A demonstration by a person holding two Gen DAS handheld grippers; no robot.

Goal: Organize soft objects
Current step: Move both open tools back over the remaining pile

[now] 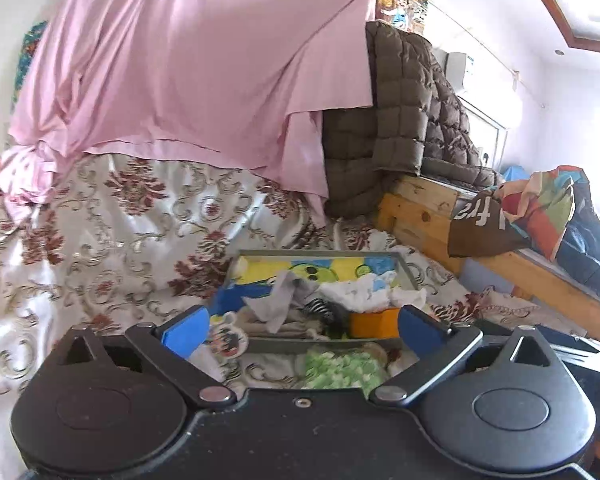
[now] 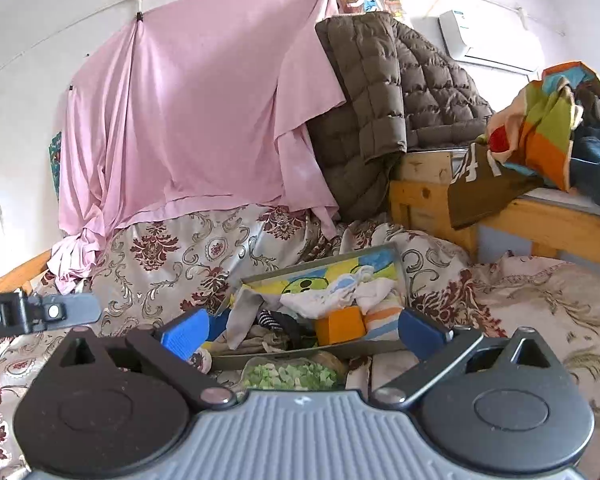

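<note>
1. My left gripper (image 1: 304, 330) and right gripper (image 2: 304, 330) both gape wide, holding nothing.
2. One grey tray (image 2: 399, 268) lies on the floral bedspread (image 2: 160, 256), long axis across my view.
3. Inside: several crumpled cloths (image 2: 332, 294), one orange block (image 2: 340, 325).

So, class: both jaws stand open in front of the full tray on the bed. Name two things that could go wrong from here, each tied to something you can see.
1. The tray is piled high; the white cloth and grey cloth hang near its edge, so adding or pushing anything may spill them onto the bedspread.
2. The green-and-white item lies outside the tray, close under the left gripper; it could get knocked or overlooked.
</note>
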